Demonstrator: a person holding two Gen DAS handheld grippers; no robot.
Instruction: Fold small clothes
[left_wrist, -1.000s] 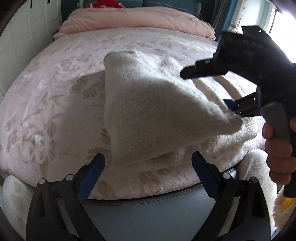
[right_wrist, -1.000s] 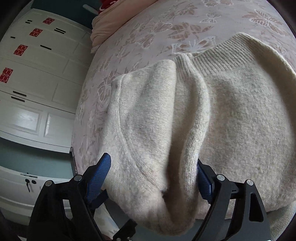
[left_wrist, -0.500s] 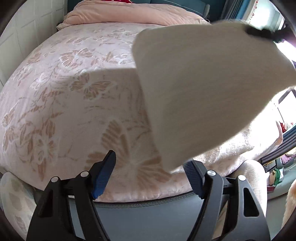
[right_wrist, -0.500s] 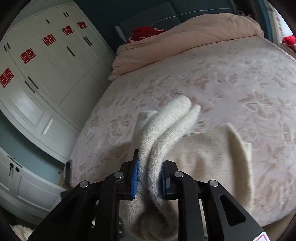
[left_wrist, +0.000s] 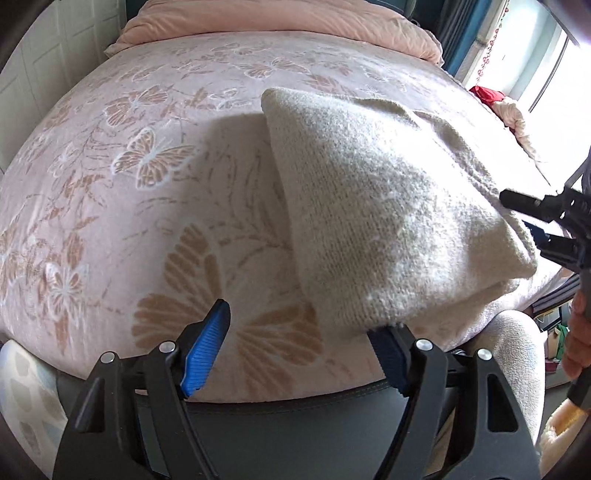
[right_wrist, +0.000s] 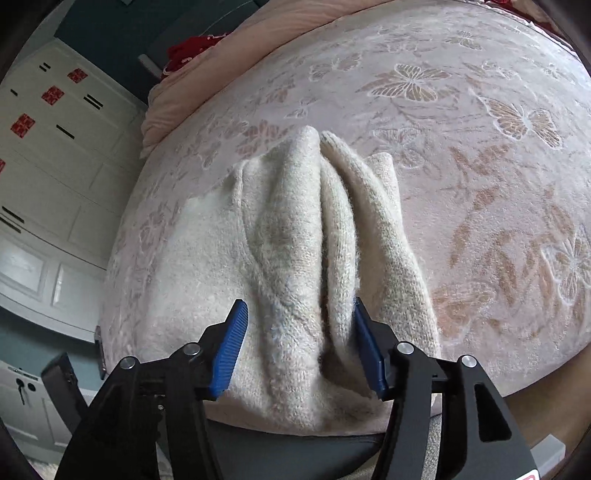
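A cream knitted sweater (left_wrist: 388, 206) lies folded on the pink butterfly-patterned bed cover (left_wrist: 155, 155), near its front edge. My left gripper (left_wrist: 299, 350) is open, with the sweater's near corner resting against its right fingertip. In the right wrist view the sweater (right_wrist: 295, 258) is bunched in ridges between the jaws of my right gripper (right_wrist: 301, 343), which stand open around it without pinching. The right gripper also shows in the left wrist view (left_wrist: 546, 225) at the sweater's right end.
A pink duvet (left_wrist: 280, 18) is rolled at the head of the bed. White wardrobe doors (right_wrist: 40, 155) stand left of the bed. A window (left_wrist: 554, 55) and a red cloth (left_wrist: 487, 94) are at the right. A grey bed frame edge (left_wrist: 295, 410) runs below.
The right gripper held the sweater pinched and lifted half a second ago; now its jaws have opened and the sweater has come down onto the bed, folded over.
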